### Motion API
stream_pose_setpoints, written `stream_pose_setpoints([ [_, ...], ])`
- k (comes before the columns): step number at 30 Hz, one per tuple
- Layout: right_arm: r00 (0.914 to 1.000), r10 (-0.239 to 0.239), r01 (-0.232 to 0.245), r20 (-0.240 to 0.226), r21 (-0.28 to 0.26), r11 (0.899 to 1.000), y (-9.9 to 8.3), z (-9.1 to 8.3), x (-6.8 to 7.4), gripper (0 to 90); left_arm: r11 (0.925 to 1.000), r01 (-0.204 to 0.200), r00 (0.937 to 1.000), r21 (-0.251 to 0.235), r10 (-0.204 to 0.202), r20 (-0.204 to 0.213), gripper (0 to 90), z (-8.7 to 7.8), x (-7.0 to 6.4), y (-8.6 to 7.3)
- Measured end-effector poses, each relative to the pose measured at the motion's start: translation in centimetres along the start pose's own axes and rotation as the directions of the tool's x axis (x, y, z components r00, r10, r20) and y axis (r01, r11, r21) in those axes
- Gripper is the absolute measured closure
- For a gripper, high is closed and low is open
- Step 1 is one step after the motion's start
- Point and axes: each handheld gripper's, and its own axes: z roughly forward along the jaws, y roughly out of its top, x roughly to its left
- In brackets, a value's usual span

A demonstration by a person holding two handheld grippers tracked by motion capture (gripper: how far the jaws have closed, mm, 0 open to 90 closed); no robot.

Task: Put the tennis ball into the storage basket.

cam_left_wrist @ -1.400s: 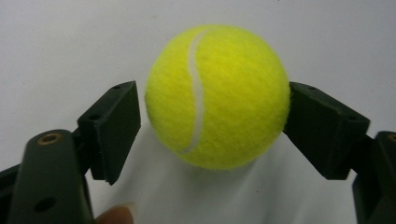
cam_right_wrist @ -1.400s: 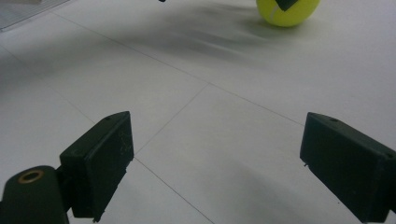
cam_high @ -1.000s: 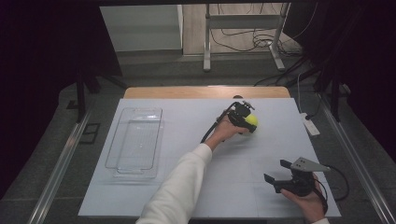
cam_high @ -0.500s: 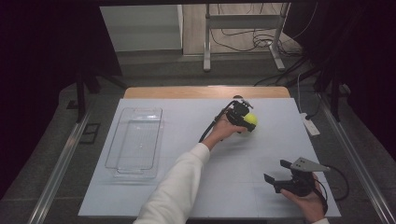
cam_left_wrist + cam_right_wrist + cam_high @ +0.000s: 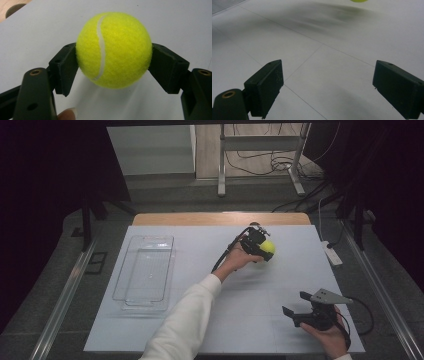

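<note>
Ball [image 5: 113, 50] is sitting pinched between my left gripper's [image 5: 261, 246] jaws, right of centre in the high view; clear tray [image 5: 145, 270] at left is waiting empty; right gripper [image 5: 300, 307] is idling open, lower right.

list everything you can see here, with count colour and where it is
tennis ball: 1, yellow-green, far right-centre of the table, gripped between the left gripper's fingers
tray: 1, clear plastic, left part of the table, nothing in it
table: 1, white top with a wooden far edge
power strip: 1, white, by the table's right edge
metal stand: 1, grey, on the floor beyond the table, with black cables around it
left gripper: 1, black, closed on the ball
right gripper: 1, black with a grey plate, near right of the table, fingers wide apart and holding nothing
arm in a white sleeve: 1, reaching from the near edge
</note>
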Motion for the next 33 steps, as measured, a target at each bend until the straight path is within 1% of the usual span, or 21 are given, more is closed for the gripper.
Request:
stream_pose_setpoints([
  [5,1.0,-0.002,0.002,0.001,0.002,1.0,0.0,0.0,0.0,10.0,1.0,0.0,1.0,-0.005,0.0,0.0,27.8,-0.5,0.0,-0.2],
  [7,1.0,-0.002,0.002,0.002,0.003,1.0,0.0,0.0,0.0,10.0,1.0,-0.004,1.0,-0.006,0.004,-0.005,27.7,-0.8,0.0,-0.3],
  [11,1.0,-0.002,0.002,0.003,0.005,1.0,0.0,0.0,0.0,10.0,0.9999,-0.012,0.9999,-0.011,0.012,-0.001,27.7,-1.2,-0.2,-0.4],
  [15,1.0,-0.001,0.001,0.005,0.007,1.0,0.0,0.1,0.0,10.0,0.9998,-0.007,1.0,-0.02,0.007,0.001,27.8,-1.5,-0.3,-0.8],
  [18,1.0,-0.002,0.002,0.007,0.008,1.0,-0.1,0.1,0.0,10.0,0.9997,-0.014,0.9999,-0.019,0.015,0.001,27.8,-1.8,-0.4,-1.0],
  [26,1.0,-0.003,0.003,0.009,0.012,1.0,-0.1,0.2,0.1,10.0,0.9995,-0.016,0.9999,-0.026,0.016,-0.001,27.7,-2.8,-0.4,-1.5],
  [30,0.9999,-0.006,0.005,0.011,0.015,1.0,-0.1,0.2,0.1,10.0,0.9995,-0.015,0.9999,-0.028,0.015,-0.002,27.7,-3.0,-0.5,-1.7],
  [33,0.9999,-0.005,0.004,0.012,0.016,1.0,-0.1,0.2,0.1,10.0,0.9991,-0.02,0.9998,-0.038,0.02,-0.001,27.7,-3.4,-0.7,-2.0],
])
